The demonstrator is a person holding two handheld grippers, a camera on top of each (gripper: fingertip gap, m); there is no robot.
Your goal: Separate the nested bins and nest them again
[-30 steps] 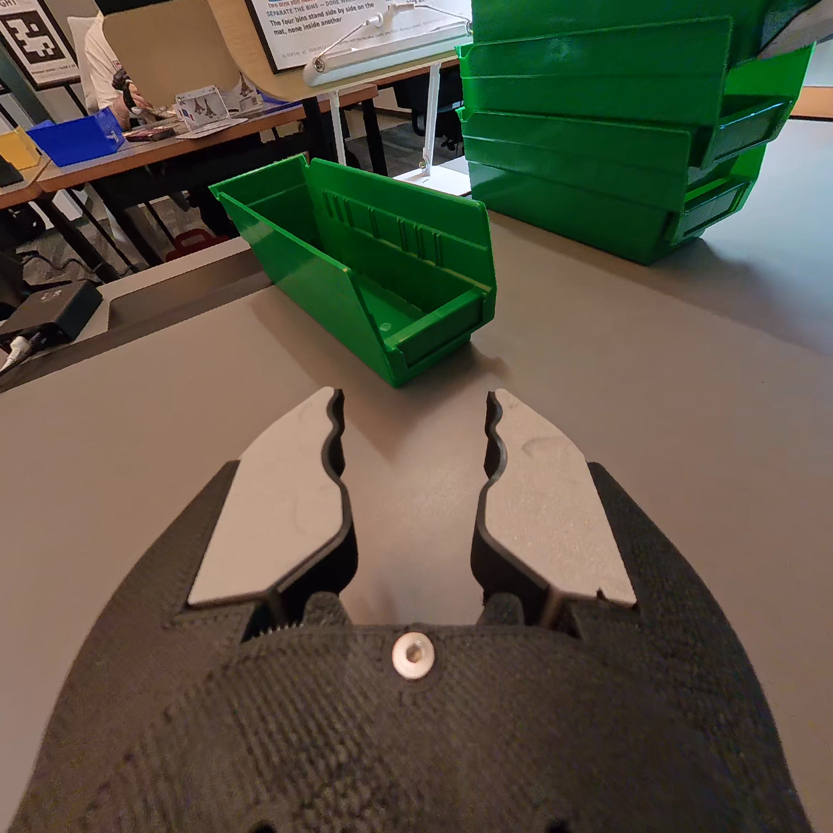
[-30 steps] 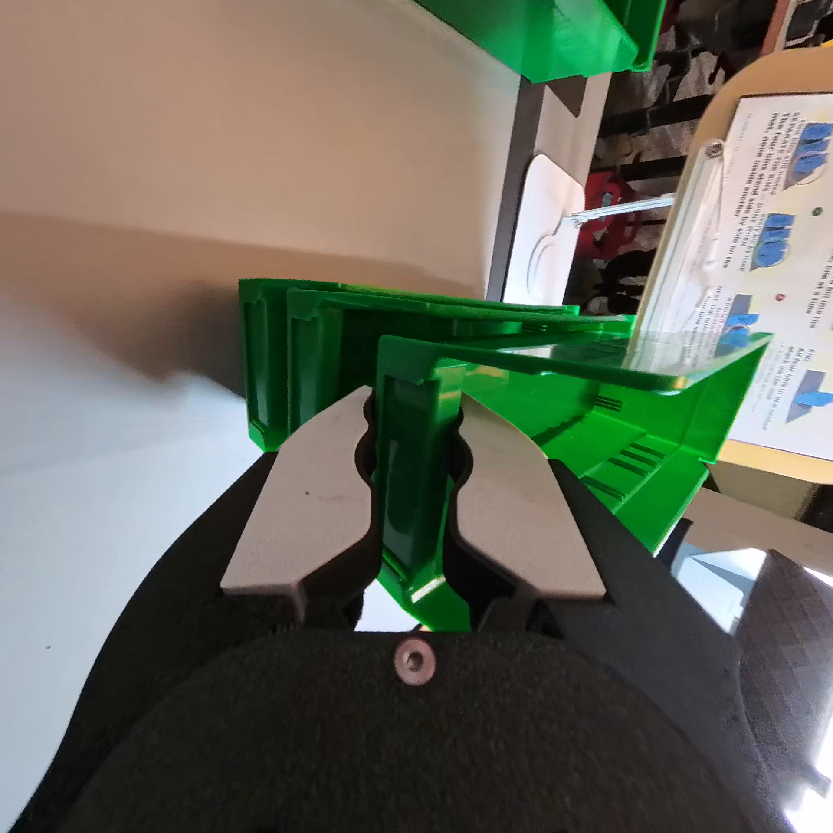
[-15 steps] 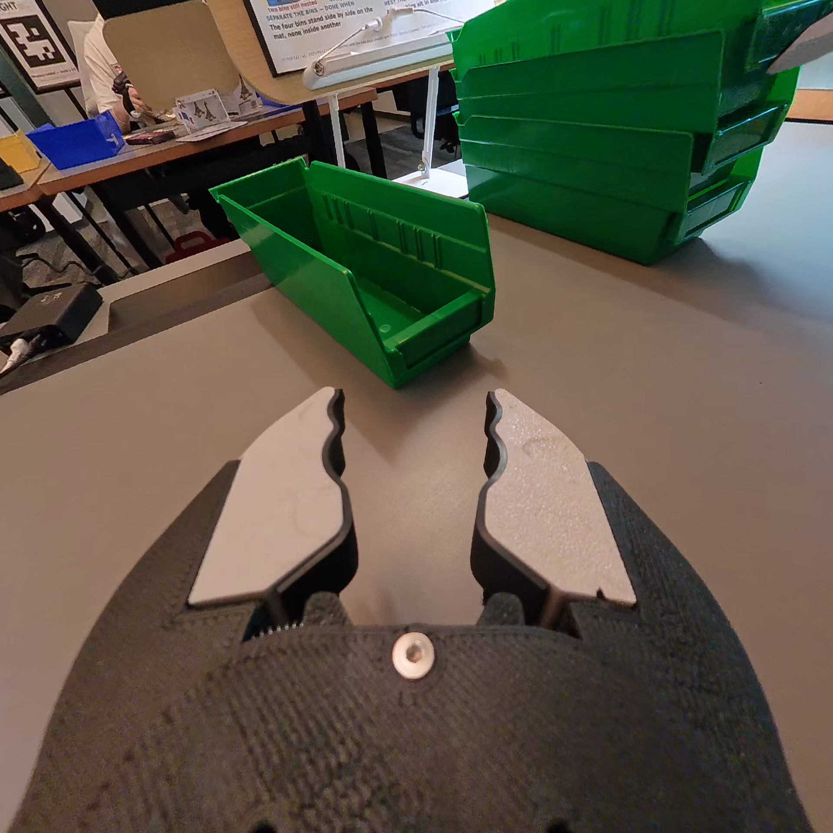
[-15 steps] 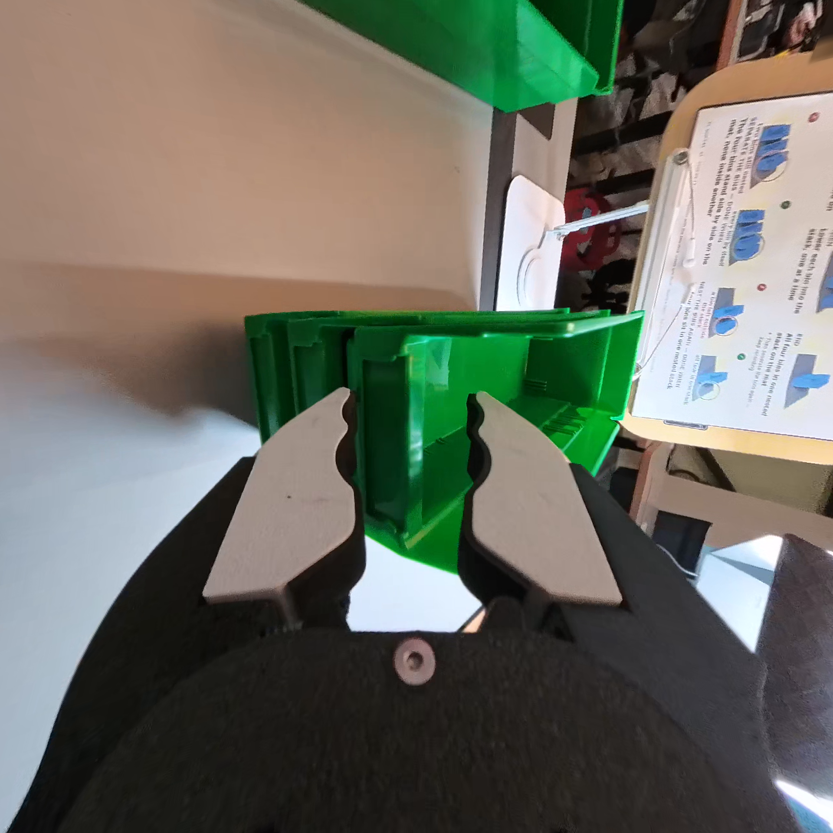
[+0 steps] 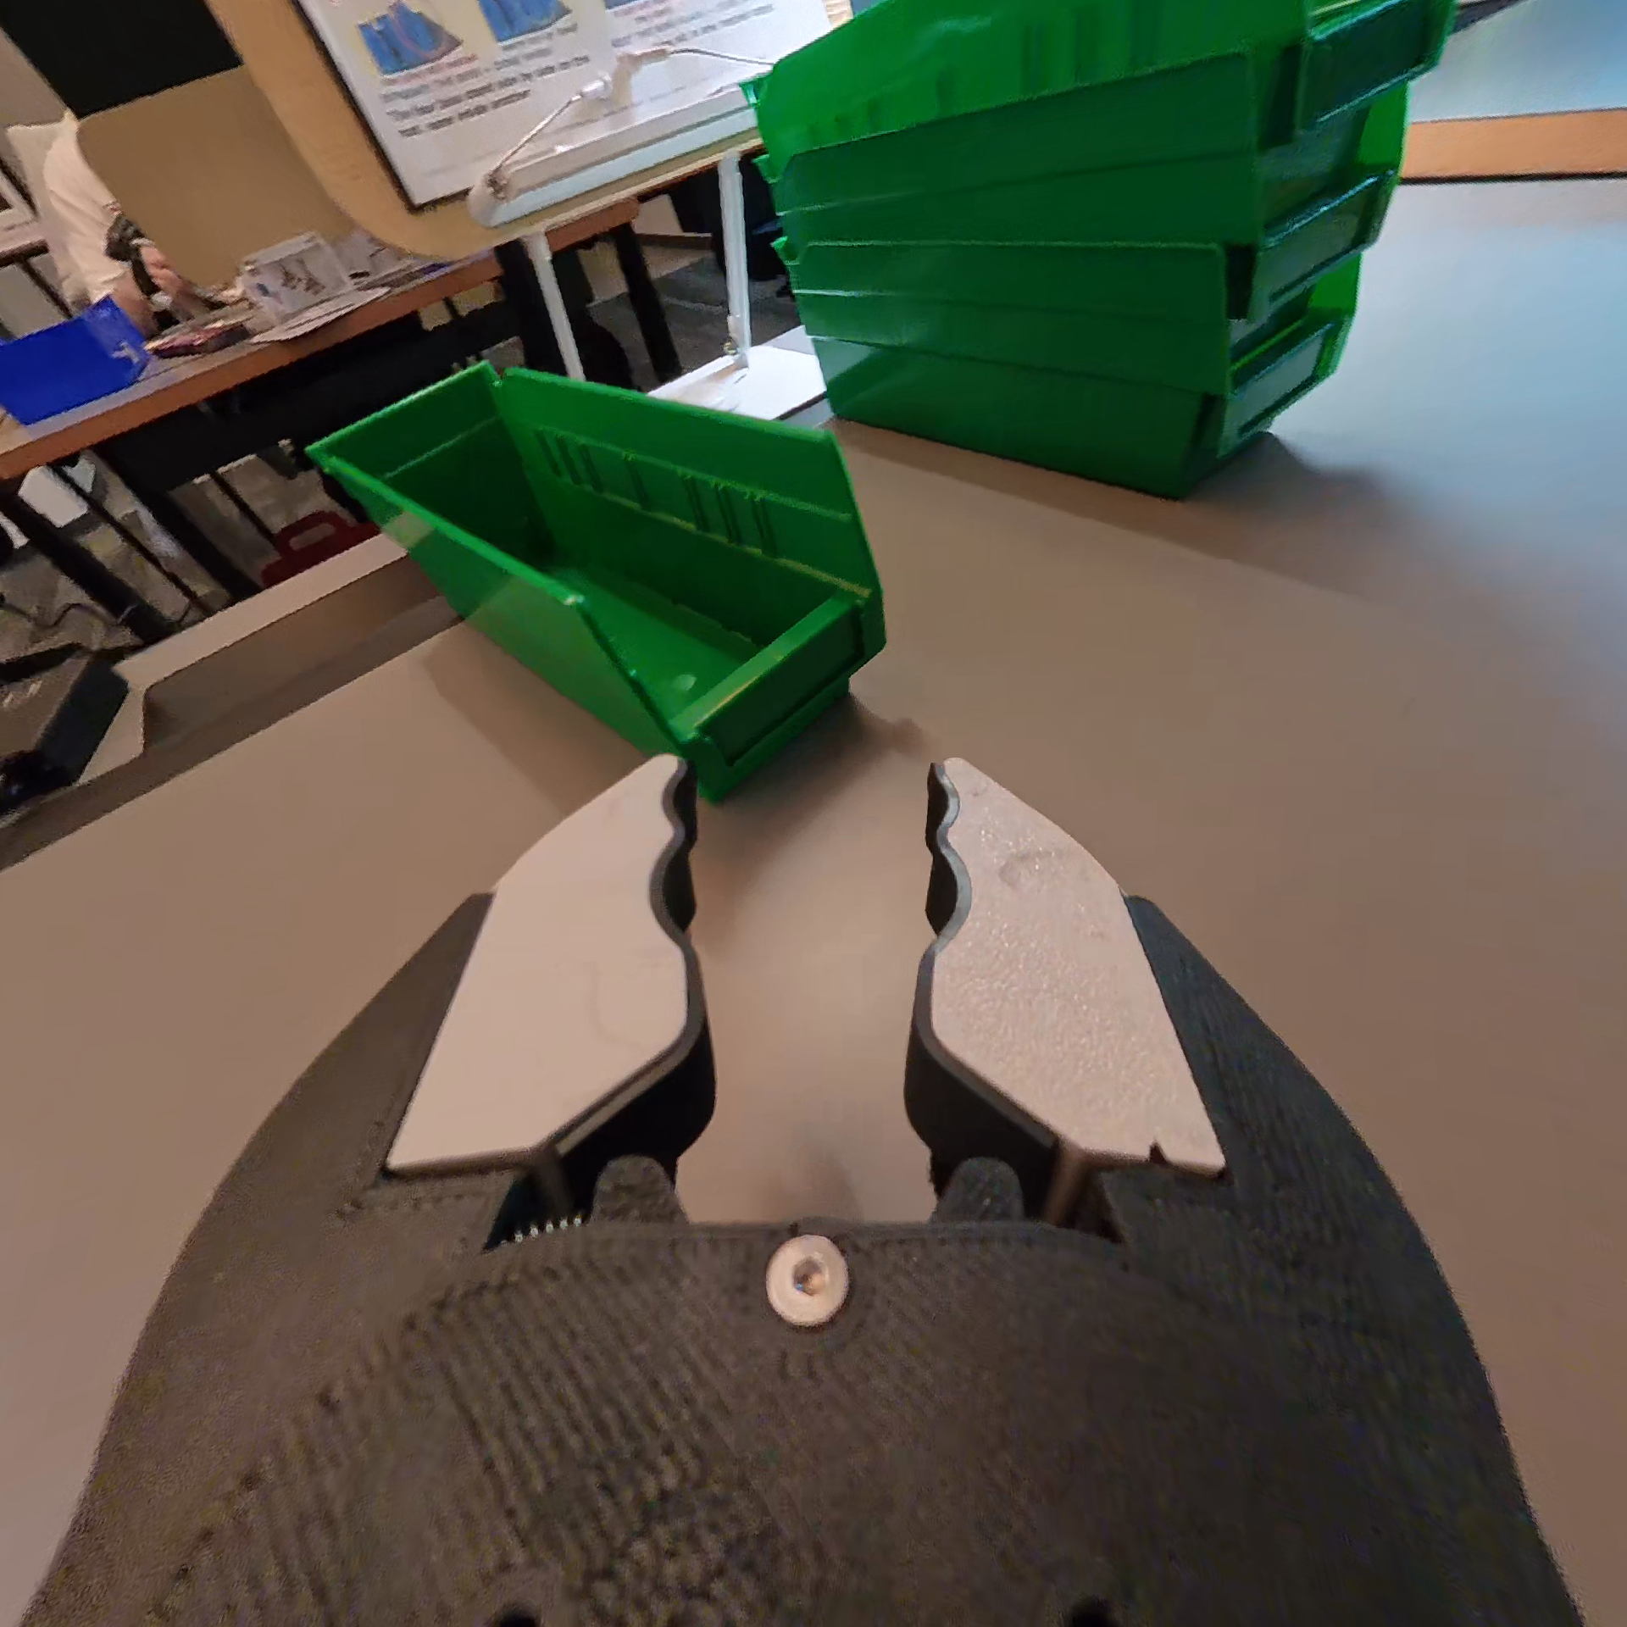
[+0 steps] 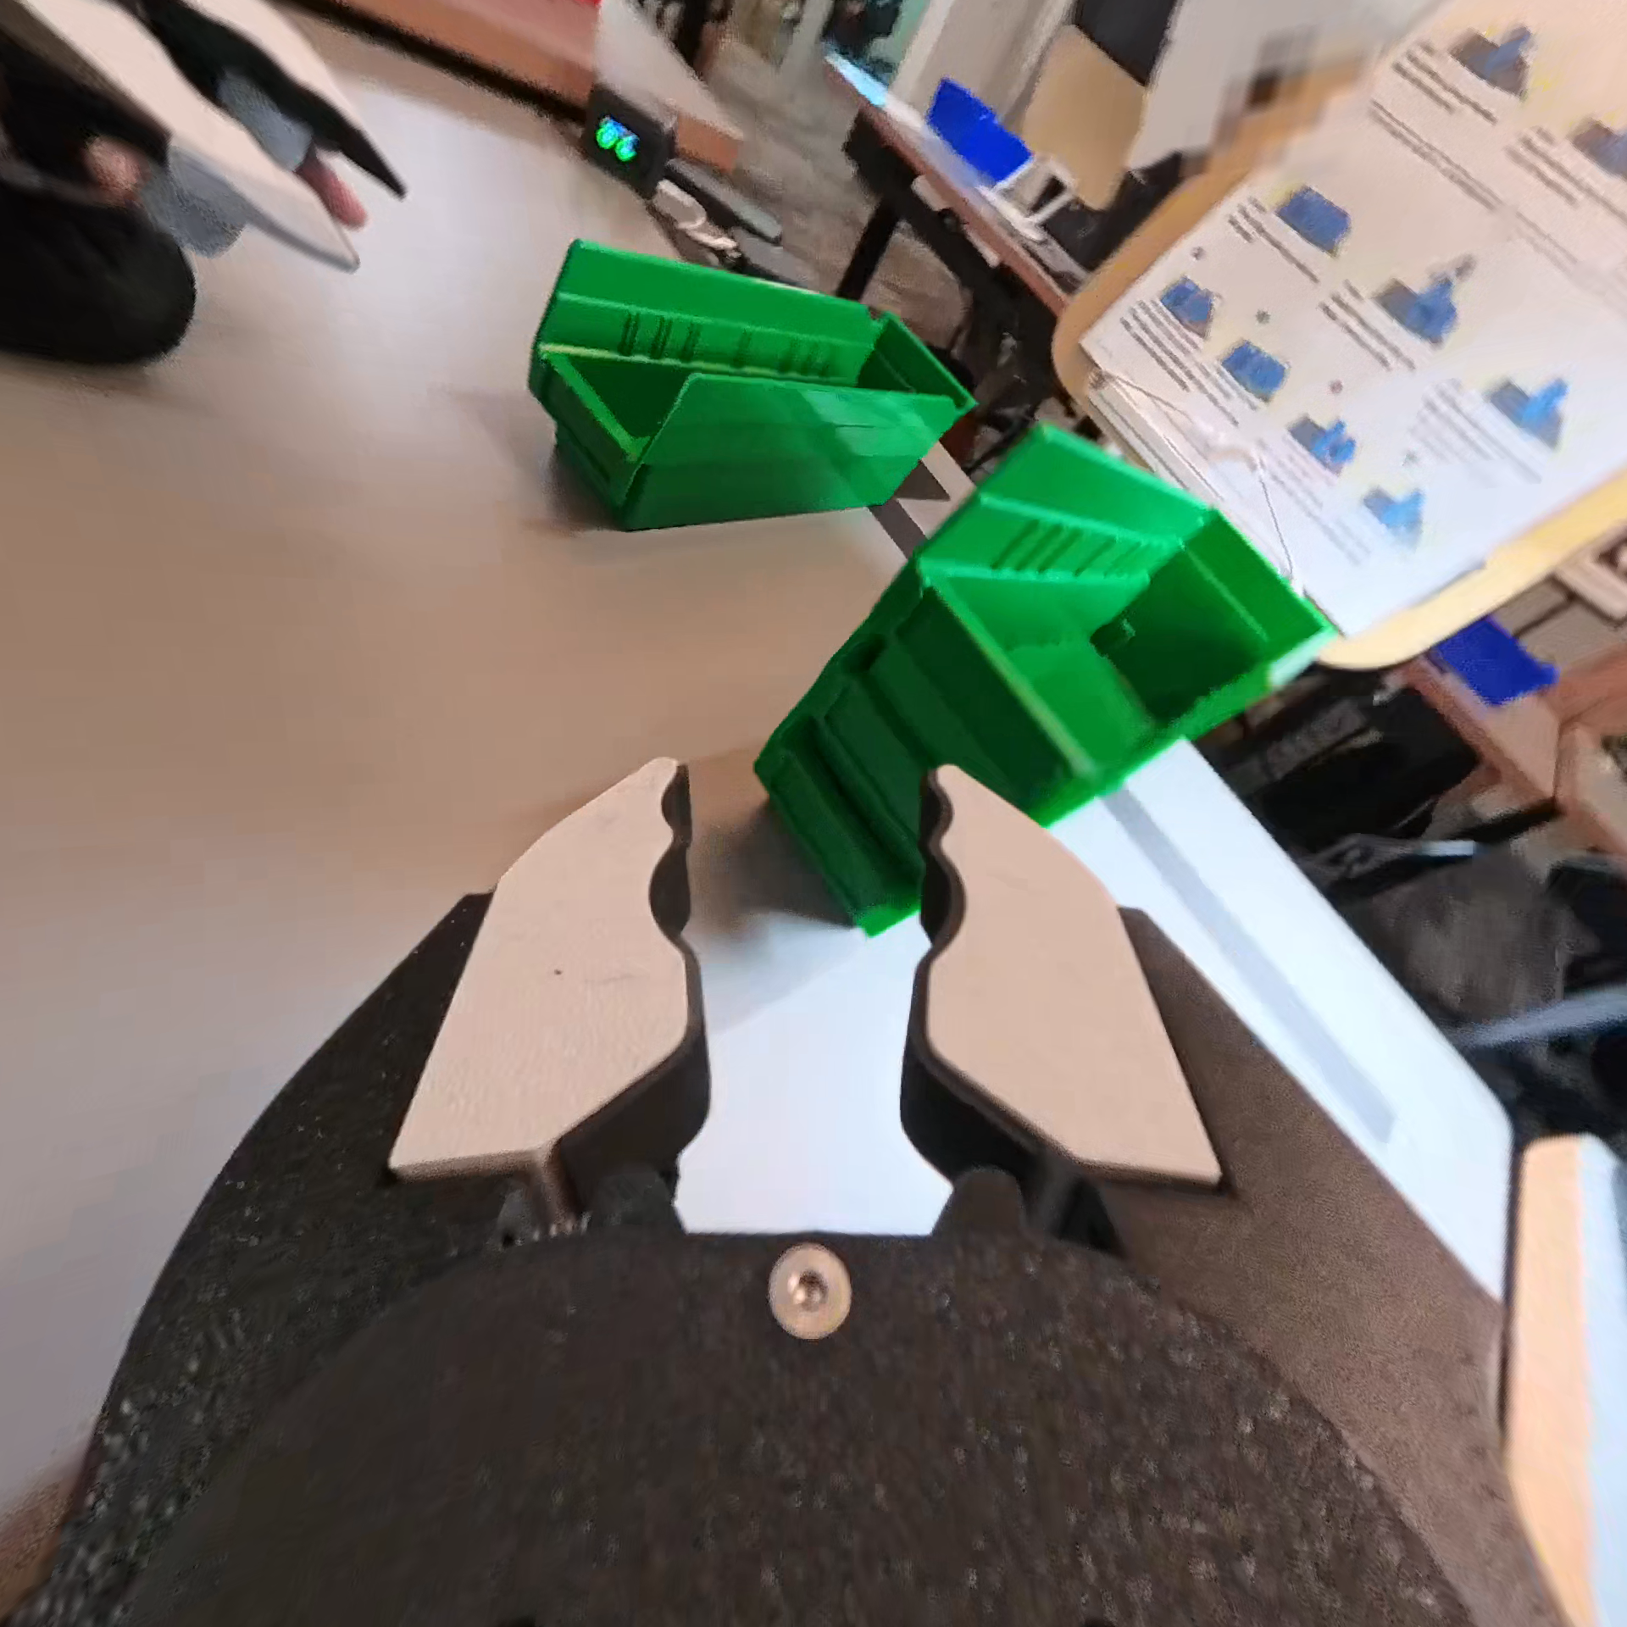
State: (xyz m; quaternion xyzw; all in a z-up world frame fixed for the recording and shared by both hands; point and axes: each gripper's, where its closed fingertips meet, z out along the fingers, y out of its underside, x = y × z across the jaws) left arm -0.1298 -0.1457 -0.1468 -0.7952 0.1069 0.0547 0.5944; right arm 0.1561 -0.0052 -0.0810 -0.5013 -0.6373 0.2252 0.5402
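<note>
Left wrist view: the left gripper [image 5: 808,775] hangs low over the grey table [image 5: 1233,792], its two grey fingers [image 5: 563,986] spread wide with nothing between them. Directly ahead of the fingertips, almost touching the left one in the picture, a single green bin [image 5: 634,572] stands upright on the table, open side up, its low front lip turned toward the claw and its length running away to the left. Farther ahead and to the right, well apart from the single bin, stands a stack of nested green bins [image 5: 1056,264], their fronts turned to the right. Beyond the table edge, ahead and to the left, are a desk [image 5: 308,343] with a blue bin [image 5: 62,370] on it, and an instruction board [image 5: 546,79] on a white stand.

Right wrist view: the right gripper [image 6: 806,779] is likewise wide open and grips nothing. The picture is tilted and blurred by motion. The stack of nested green bins [image 6: 1039,669] lies just beyond the fingertips, toward the right finger [image 6: 1039,995], whose tip overlaps the near corner of the stack; whether they touch cannot be told. The single green bin [image 6: 739,414] sits farther ahead and to the left on the table [image 6: 264,660], well apart from the stack. The instruction board [image 6: 1373,334] fills the upper right, and the left gripper [image 6: 246,150] shows at the far upper left.
</note>
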